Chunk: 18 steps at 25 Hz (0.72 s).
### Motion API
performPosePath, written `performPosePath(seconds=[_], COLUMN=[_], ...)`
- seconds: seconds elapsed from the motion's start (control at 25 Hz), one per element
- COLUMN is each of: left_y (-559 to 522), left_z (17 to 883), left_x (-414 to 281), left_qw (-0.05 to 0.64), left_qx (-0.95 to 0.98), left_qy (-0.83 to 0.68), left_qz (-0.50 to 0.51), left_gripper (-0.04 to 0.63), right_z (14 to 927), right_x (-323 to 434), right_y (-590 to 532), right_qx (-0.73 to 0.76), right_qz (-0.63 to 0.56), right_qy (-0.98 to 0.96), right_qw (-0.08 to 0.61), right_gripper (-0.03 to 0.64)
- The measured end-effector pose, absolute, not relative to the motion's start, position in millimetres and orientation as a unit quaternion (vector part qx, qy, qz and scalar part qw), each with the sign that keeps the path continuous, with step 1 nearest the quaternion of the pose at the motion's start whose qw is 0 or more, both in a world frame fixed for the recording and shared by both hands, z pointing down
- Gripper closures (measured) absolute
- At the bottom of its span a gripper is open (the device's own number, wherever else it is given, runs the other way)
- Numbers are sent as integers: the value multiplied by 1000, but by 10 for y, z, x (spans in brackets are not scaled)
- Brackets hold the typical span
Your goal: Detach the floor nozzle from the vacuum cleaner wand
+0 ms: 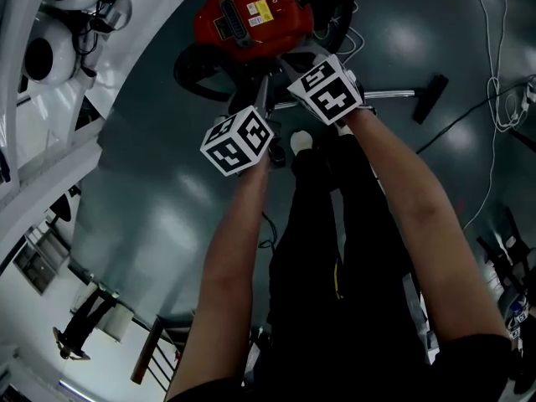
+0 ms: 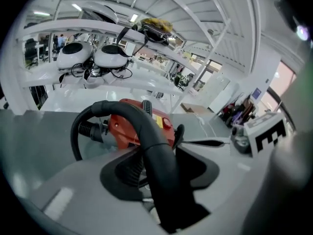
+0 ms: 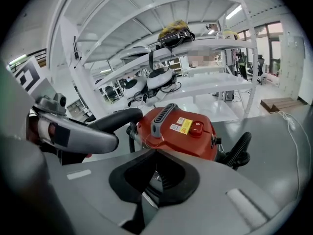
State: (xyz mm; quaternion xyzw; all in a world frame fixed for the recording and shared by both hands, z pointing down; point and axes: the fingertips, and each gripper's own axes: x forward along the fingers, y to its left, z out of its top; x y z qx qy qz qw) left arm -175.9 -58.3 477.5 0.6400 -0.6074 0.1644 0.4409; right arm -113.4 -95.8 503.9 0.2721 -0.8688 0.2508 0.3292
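Observation:
The red canister vacuum sits on the dark floor ahead of me. Its silver wand runs right to the black floor nozzle, which is still joined to the wand. My left gripper is shut on the black curved hose handle, which fills the gap between its jaws. My right gripper is beside it, above the wand's near end. In the right gripper view its jaws are shut, with the vacuum and ribbed hose beyond; I see nothing clearly gripped.
White shelving with round white devices curves along the left. Loose cables trail over the floor on the right. The person's dark-trousered legs and a white shoe are below the grippers.

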Motion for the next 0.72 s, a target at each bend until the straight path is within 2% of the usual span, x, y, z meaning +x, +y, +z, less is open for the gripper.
performPosePath(seconds=[0.16,0.44,0.72], left_y=[-542,-541,-444], left_z=[4851,4901,4962], left_x=[-1840,-1941,-2008], left_qw=[415,424,424], left_qx=[637,631,631], left_qy=[-612,-629,-627], left_qz=[218,160,168], left_gripper=[390,402,413], right_z=[4962,4916,4919], right_x=[-1196,-1215,-1239], right_y=[-917,-857,-791], right_qx=[290,325,354], right_qz=[250,266,282], right_qy=[-864,-850,-837], right_qw=[326,319,308], right_gripper=[617,618,620])
